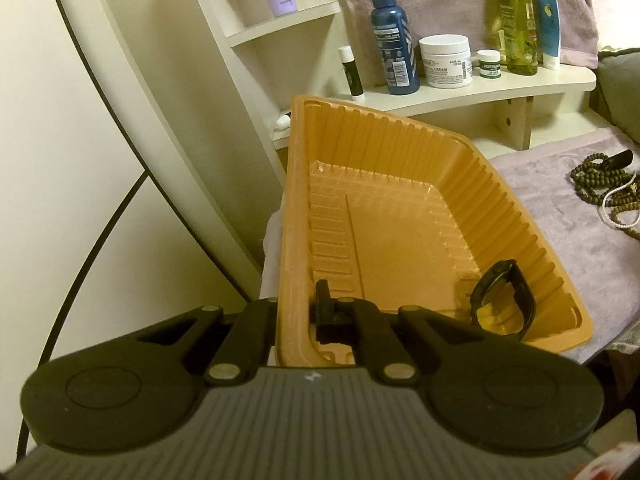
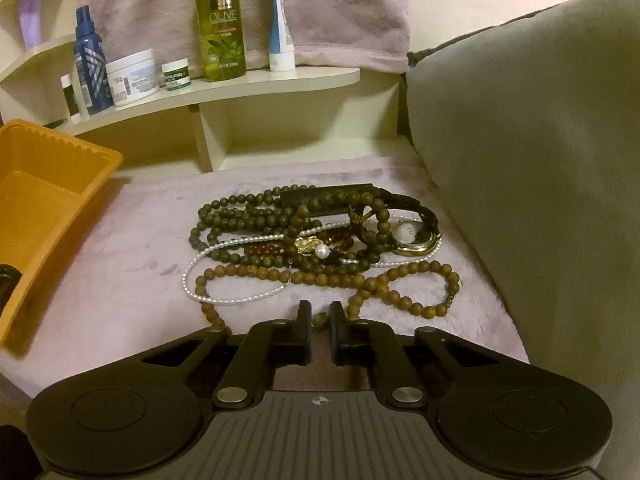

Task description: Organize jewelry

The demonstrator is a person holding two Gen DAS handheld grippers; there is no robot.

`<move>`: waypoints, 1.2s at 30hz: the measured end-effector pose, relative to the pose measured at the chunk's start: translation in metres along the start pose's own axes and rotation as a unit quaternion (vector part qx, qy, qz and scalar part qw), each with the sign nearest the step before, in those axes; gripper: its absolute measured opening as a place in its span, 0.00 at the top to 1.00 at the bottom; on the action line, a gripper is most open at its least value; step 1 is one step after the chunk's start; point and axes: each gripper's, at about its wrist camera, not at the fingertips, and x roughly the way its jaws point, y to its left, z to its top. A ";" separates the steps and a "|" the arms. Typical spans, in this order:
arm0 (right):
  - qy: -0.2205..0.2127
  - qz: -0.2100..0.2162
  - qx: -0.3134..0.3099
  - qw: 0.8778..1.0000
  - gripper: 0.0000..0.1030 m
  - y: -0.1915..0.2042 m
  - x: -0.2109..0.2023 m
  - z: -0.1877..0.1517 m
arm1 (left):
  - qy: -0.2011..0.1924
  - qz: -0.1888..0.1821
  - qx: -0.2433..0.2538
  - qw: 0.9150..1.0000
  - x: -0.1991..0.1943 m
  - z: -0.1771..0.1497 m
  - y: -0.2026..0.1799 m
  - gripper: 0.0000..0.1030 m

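Observation:
My left gripper (image 1: 297,312) is shut on the near left wall of the orange plastic tray (image 1: 404,216) and holds it tilted up off the surface. A black watch (image 1: 503,304) lies in the tray's near right corner. In the right wrist view the tray (image 2: 48,200) shows at the left. A tangled pile of jewelry (image 2: 316,240) lies on the pink cloth: green and brown bead strands, a pearl necklace (image 2: 224,300), a gold-rimmed watch (image 2: 412,238). My right gripper (image 2: 320,312) hovers at the pile's near edge, jaws a narrow gap apart around a brown bead.
A cream shelf (image 2: 240,84) behind holds bottles, jars and tubes, among them a green olive bottle (image 2: 220,24) and a blue spray bottle (image 1: 390,36). A grey-green cushion (image 2: 540,160) rises on the right. A large round mirror edge (image 1: 120,128) stands at the left.

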 end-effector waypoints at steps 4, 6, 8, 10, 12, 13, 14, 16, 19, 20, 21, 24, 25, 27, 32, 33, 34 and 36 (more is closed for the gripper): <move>-0.013 0.006 -0.002 1.000 0.92 0.003 -0.009 0.005 | 0.000 -0.001 0.000 1.000 0.000 0.000 0.000 0.97; -0.023 0.021 -0.004 1.000 0.92 0.009 -0.018 0.012 | -0.001 -0.001 0.000 1.000 0.000 0.000 0.001 0.97; -0.035 0.046 -0.010 0.998 0.92 0.021 -0.027 0.021 | -0.001 -0.003 0.000 1.000 0.001 0.000 0.001 0.97; -0.044 0.076 -0.021 0.996 0.92 0.038 -0.035 0.030 | -0.002 -0.003 -0.001 1.000 0.000 0.001 0.001 0.97; -0.049 0.110 -0.032 0.992 0.92 0.056 -0.040 0.038 | -0.003 -0.003 -0.001 1.000 -0.001 0.000 0.001 0.97; -0.052 0.128 -0.040 0.990 0.92 0.067 -0.043 0.042 | -0.003 -0.004 -0.001 1.000 0.000 0.000 0.001 0.97; -0.054 0.144 -0.047 0.987 0.92 0.077 -0.045 0.043 | -0.002 -0.005 -0.002 1.000 0.000 0.000 0.002 0.97; -0.054 0.180 -0.066 0.980 0.92 0.098 -0.047 0.046 | -0.003 -0.007 -0.002 1.000 0.000 0.000 0.002 0.97; -0.049 0.223 -0.090 0.969 0.92 0.125 -0.047 0.044 | -0.005 -0.008 0.001 1.000 -0.001 0.000 0.002 0.97; -0.048 0.235 -0.098 0.966 0.92 0.132 -0.046 0.042 | -0.006 -0.007 0.003 1.000 -0.001 0.000 0.001 0.97; -0.046 0.247 -0.106 0.962 0.92 0.140 -0.045 0.042 | -0.007 -0.006 0.006 1.000 -0.001 0.000 0.001 0.97; -0.035 0.269 -0.124 0.954 0.92 0.159 -0.039 0.039 | -0.009 -0.008 0.008 1.000 -0.001 0.000 0.000 0.97; -0.031 0.276 -0.127 0.952 0.92 0.162 -0.036 0.037 | -0.010 -0.009 0.007 1.000 0.000 0.000 0.001 0.97; -0.016 0.286 -0.135 0.949 0.92 0.171 -0.027 0.035 | -0.010 -0.010 0.006 1.000 0.000 0.000 0.001 0.97; 0.014 0.296 -0.138 0.945 0.92 0.183 -0.011 0.025 | -0.010 -0.012 0.004 1.000 0.000 -0.001 0.002 0.97; 0.016 0.297 -0.140 0.945 0.92 0.185 -0.009 0.023 | -0.009 -0.012 0.004 1.000 0.000 -0.001 0.002 0.97; 0.017 0.298 -0.141 0.944 0.92 0.185 -0.008 0.022 | -0.009 -0.013 0.004 1.000 0.000 -0.001 0.002 0.97; 0.015 0.299 -0.145 0.943 0.91 0.185 -0.010 0.019 | -0.009 -0.013 0.004 1.000 0.001 -0.001 0.002 0.97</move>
